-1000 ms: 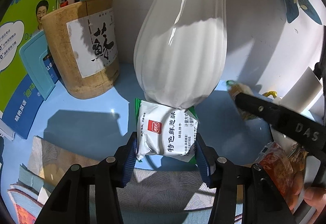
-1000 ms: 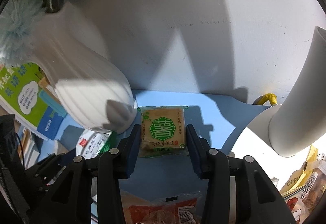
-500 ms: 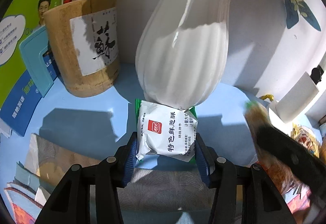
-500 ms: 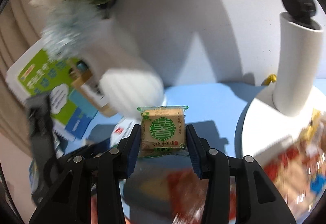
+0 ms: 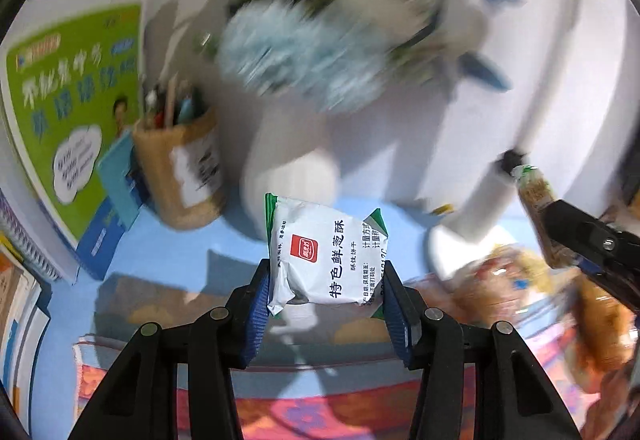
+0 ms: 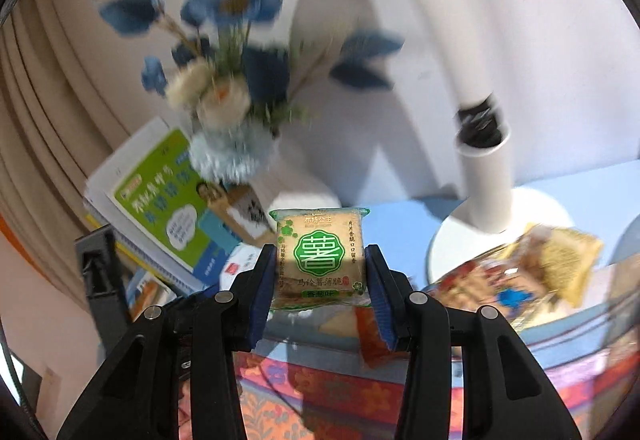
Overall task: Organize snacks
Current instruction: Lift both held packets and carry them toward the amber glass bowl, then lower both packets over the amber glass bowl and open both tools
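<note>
The left gripper (image 5: 326, 294) pinches a white biscuit packet (image 5: 328, 254) by its sides, clear of the blue table (image 5: 192, 240); the right gripper (image 6: 322, 276) clamps a tan potato-crisp packet (image 6: 320, 260) likewise. Either slippery wrapper could slide out, since each is held only at its edges. Beyond stand a flower vase (image 5: 288, 176), a pen holder (image 5: 180, 168) far left and a white lamp base (image 6: 500, 224) right, all easy to knock; loose snacks (image 6: 552, 260) crowd the near right.

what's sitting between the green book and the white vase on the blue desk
In the left wrist view, a brown pen holder full of pens stands between the green book and the white vase, with a small blue card leaning beside it.
</note>
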The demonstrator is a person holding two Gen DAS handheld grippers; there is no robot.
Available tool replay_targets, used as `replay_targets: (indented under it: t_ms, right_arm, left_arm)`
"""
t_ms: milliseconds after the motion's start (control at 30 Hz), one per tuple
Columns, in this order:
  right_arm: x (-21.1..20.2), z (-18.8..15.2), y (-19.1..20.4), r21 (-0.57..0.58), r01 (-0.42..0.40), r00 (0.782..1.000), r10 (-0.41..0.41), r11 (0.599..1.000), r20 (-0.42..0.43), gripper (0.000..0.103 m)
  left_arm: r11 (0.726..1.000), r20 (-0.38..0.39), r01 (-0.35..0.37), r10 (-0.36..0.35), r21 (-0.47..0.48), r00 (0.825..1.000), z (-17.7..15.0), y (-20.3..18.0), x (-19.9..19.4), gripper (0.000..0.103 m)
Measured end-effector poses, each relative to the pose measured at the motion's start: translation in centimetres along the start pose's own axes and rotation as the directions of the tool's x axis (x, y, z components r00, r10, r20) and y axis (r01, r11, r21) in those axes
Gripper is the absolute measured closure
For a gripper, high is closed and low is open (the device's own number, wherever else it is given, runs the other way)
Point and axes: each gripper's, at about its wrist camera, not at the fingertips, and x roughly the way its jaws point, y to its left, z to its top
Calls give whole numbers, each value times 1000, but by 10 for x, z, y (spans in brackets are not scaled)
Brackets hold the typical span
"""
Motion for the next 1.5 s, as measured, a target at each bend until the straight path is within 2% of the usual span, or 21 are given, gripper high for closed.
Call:
replay_targets:
  t_ms: [267, 467, 700, 900, 933, 967, 1000, 1033, 1067, 1100, 1167, 1333, 1500]
  right_arm:
    - [-91, 34, -38, 46, 56, 991, -61, 997, 122, 61]
    - [-163, 41, -83, 113, 125, 972, -144, 986, 186, 61]
    - [-245, 28, -132, 175, 243, 937, -277, 954, 213, 61]
    - [-285, 10, -182, 253, 348, 907, -392, 903, 151, 60]
    - [-290, 6, -193, 271, 351, 908, -397, 896, 134, 58]
    - [-291, 4, -200, 280, 348, 914, -390, 895, 113, 57]
    - [-291, 1, -208, 290, 351, 919, -388, 890, 78, 49]
    - [-289, -1, -216, 311, 355, 922, -385, 882, 41, 26]
    - [-289, -3, -222, 333, 355, 923, -383, 874, 21, 17]
    - [-291, -6, -227, 359, 351, 924, -383, 865, 18, 16]
    - [-297, -9, -229, 369, 344, 921, -387, 863, 47, 16]
    - [-299, -6, -221, 383, 318, 925, -372, 868, 77, 16]
    - [-288, 3, -198, 338, 329, 918, -382, 882, 105, 16]
  left_arm:
    - [991, 78, 98, -106, 93, 991, 24, -90, -46, 54]
    - [960, 94, 204, -225, 192, 970, 29, -175, -59, 54]
    - [904, 42, 333, -357, 269, 933, 24, -275, -52, 54]
    - [861, -43, 391, -399, 324, 916, 9, -346, -29, 53]
    - [863, -48, 381, -387, 331, 921, 7, -356, -24, 52]
    - [867, -61, 367, -369, 338, 927, 6, -362, -18, 42]
    - [867, -89, 362, -353, 342, 931, 5, -368, -10, 33]
    - [872, -111, 357, -340, 336, 934, 5, -371, -3, 21]
    - [873, -118, 360, -341, 330, 933, 4, -371, 0, 18]
    - [872, -127, 365, -343, 327, 931, 2, -370, 2, 17]
    - [879, -142, 342, -312, 333, 939, -2, -367, 7, 11]
    - [890, -82, 240, -226, 388, 971, -5, -353, 6, 11]
    - [901, -49, 190, -185, 391, 981, 3, -330, 5, 10]
